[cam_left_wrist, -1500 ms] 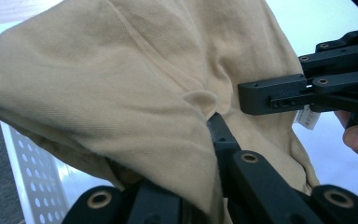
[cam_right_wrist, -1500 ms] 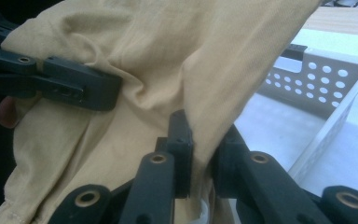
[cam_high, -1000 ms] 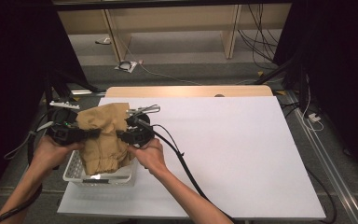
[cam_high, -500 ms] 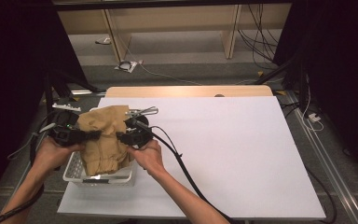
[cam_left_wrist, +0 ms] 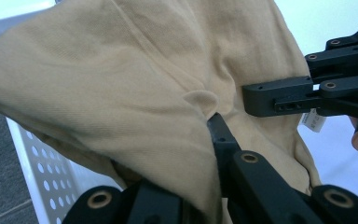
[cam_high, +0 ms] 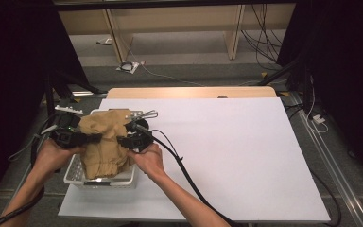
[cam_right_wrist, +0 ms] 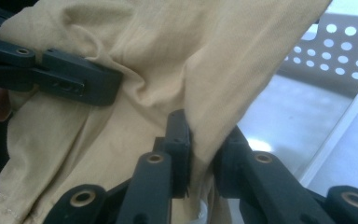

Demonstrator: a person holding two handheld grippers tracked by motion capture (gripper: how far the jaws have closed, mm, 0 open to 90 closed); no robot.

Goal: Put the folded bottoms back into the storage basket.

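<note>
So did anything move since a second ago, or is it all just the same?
Almost nothing changed. The left gripper and right gripper still pinch the tan cloth from both sides and hold it up over the white basket. The cloth's top may have bunched a little. The basket and the white table stayed put.

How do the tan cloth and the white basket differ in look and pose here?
The tan cloth is soft, creased and held up by the left gripper and right gripper; the white basket is rigid, perforated and rests on the table. The cloth drapes down into the basket.
</note>
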